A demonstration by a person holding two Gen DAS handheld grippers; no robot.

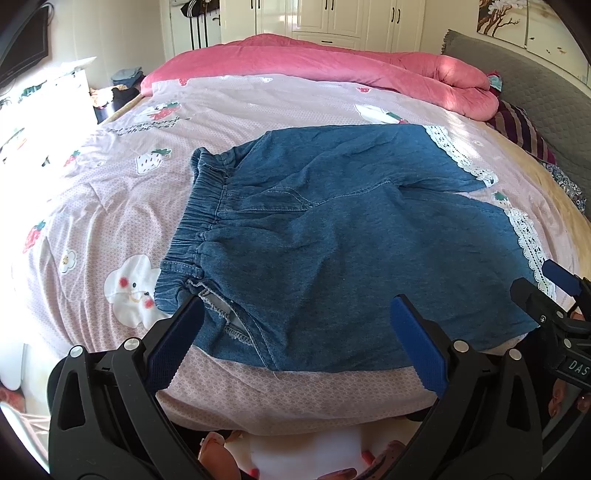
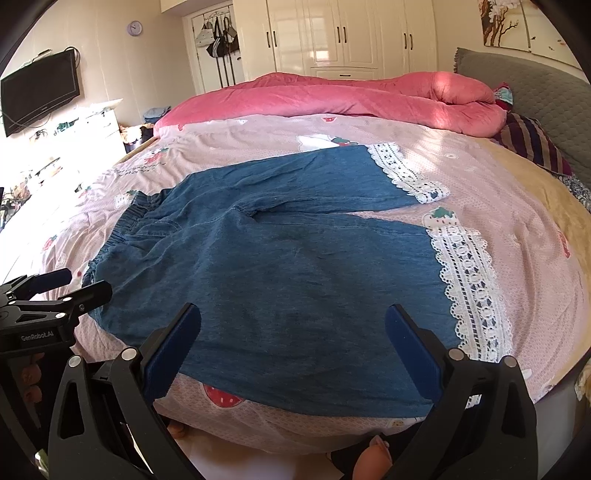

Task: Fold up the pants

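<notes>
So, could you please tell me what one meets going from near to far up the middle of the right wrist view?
Open right gripper → blue denim pants → pink strawberry-print bedsheet → rolled pink quilt → cream wardrobe doors.

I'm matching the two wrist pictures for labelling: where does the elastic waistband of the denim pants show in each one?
Left wrist view: the elastic waistband runs down the left-centre, just beyond the left tool.
Right wrist view: the waistband sits small at the far left-middle.
Shared landmark: the pink quilt at the bed's far side.
</notes>
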